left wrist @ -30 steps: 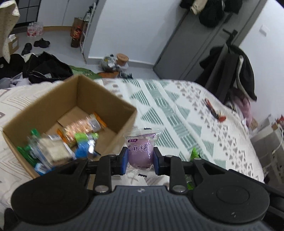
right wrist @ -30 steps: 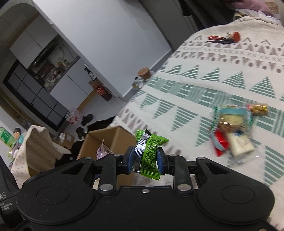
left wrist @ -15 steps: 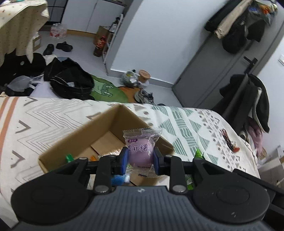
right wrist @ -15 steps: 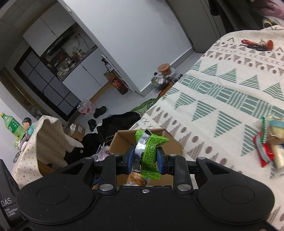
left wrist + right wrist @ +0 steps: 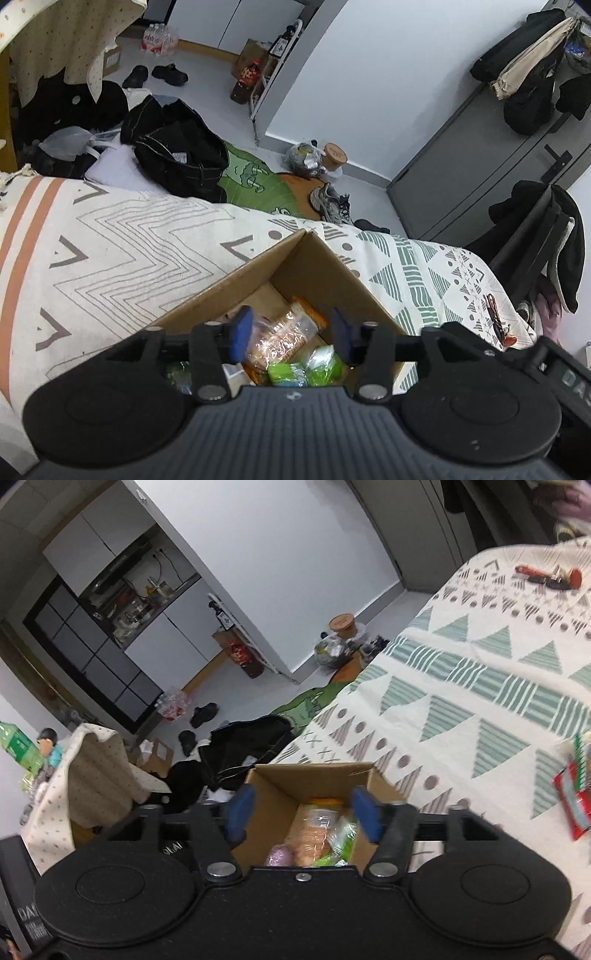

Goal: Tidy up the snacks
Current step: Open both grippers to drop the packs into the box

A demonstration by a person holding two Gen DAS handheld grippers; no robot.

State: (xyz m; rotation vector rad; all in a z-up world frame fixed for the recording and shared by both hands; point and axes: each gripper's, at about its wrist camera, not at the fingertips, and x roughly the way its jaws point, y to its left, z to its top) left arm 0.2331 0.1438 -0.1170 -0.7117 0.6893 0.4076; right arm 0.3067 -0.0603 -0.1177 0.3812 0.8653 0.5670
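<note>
A brown cardboard box [image 5: 314,266] [image 5: 275,788] sits on the patterned bedspread with several snack packets inside. My left gripper [image 5: 291,334] hovers open above the box, nothing between its blue pads; below it lie an orange-brown cracker packet [image 5: 282,338] and green packets [image 5: 321,367]. My right gripper [image 5: 303,814] is also open and empty over the box. Under it I see the purple mochi packet [image 5: 280,856], a cracker packet [image 5: 314,834] and the green packet [image 5: 343,836]. More snacks in red and green wrappers [image 5: 572,794] lie on the bed at the right edge.
The bedspread [image 5: 122,240] [image 5: 480,701] stretches left and right of the box. A red and black object [image 5: 546,578] [image 5: 495,308] lies far across the bed. Black clothes [image 5: 177,155], shoes and bags crowd the floor beyond the bed's edge.
Both grippers moved over the box and opened. The purple mochi packet left my left gripper and the green packet left my right gripper; both now lie in the box.
</note>
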